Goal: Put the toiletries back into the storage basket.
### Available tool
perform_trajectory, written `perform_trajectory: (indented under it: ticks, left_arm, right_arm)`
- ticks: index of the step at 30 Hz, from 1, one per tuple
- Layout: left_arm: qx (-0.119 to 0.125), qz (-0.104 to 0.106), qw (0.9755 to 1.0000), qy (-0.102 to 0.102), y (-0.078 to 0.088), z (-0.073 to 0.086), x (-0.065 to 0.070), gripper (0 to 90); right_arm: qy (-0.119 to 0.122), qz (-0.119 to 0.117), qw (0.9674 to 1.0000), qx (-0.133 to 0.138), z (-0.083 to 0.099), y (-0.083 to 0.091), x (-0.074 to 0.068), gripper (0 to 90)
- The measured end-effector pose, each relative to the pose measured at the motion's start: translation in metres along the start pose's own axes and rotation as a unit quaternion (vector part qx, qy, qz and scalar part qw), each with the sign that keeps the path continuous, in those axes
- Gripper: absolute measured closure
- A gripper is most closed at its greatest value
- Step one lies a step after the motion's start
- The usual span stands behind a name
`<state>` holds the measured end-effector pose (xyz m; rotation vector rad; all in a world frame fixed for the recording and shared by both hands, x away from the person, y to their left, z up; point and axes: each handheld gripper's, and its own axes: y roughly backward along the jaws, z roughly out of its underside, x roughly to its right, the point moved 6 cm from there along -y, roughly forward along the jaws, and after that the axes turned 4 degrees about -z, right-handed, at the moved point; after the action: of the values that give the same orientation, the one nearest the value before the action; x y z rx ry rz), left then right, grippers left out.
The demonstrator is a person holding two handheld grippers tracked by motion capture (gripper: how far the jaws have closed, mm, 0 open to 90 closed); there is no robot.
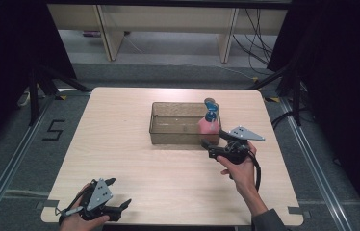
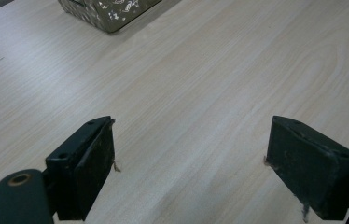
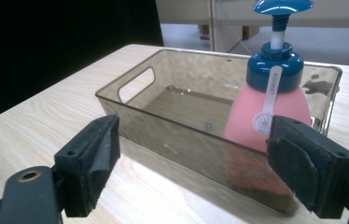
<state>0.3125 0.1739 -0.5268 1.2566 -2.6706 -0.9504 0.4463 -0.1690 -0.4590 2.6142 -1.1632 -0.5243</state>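
A pink soap bottle with a blue pump top (image 1: 209, 122) (image 3: 267, 116) stands upright inside the right end of a clear brownish bin (image 1: 161, 136) (image 3: 140, 126) at the table's middle. My right gripper (image 1: 212, 139) (image 3: 189, 158) hovers just in front of the bin, open, its jaws wide apart and nothing between them. My left gripper (image 1: 118, 195) (image 2: 189, 158) rests near the table's front left edge, open over bare wood, with a corner of the bin (image 2: 109, 11) far ahead.
The light wooden table (image 1: 120, 144) sits on a grey floor with a "5" marked at the left. Black tripod legs (image 1: 38, 86) stand beside the table's far corners, and wooden furniture (image 1: 110, 33) stands behind.
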Motion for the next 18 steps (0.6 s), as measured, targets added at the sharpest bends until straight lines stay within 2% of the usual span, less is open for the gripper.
perform_trajectory:
  ticks: [3,5,7,8,9,10,15,17,18]
  left_arm:
    - [0.001,0.0,1.0,0.001,0.0,0.0,0.0,14.8]
    - [0.001,0.0,1.0,0.001,0.0,0.0,0.0,14.8]
    - [0.002,-0.001,1.0,0.001,0.0,0.0,0.0,14.8]
    - [0.003,0.0,1.0,0.005,0.0,0.0,0.001,14.8]
    - [0.001,0.0,1.0,0.003,0.0,0.0,0.0,14.8]
    - [0.001,-0.001,1.0,0.0,0.0,0.0,0.0,14.8]
    - [0.0,0.0,1.0,0.001,0.0,0.0,0.0,14.8]
    - [0.003,0.003,1.0,0.0,0.0,-0.001,-0.001,14.8]
    - [0.002,0.004,1.0,0.001,0.0,0.0,0.0,14.8]
  right_arm:
    - [0.02,0.004,0.9998,-0.003,0.001,0.001,0.002,18.2]
    - [0.001,-0.007,1.0,0.002,0.002,0.0,-0.002,18.2]
    - [0.017,-0.001,0.9998,-0.006,0.004,0.001,-0.001,18.2]
    - [0.022,-0.001,0.9997,0.002,0.004,0.0,-0.001,18.2]
    - [0.016,-0.006,0.9998,-0.005,0.006,0.0,-0.003,18.2]
    - [0.011,-0.007,0.9999,-0.001,0.006,0.0,-0.005,18.2]
    - [0.016,-0.014,0.9998,-0.003,0.008,0.001,-0.007,18.2]
    - [0.009,-0.015,0.9998,-0.009,0.009,0.002,-0.008,18.3]
    - [0.024,-0.007,0.9997,-0.008,0.009,0.004,-0.006,18.3]
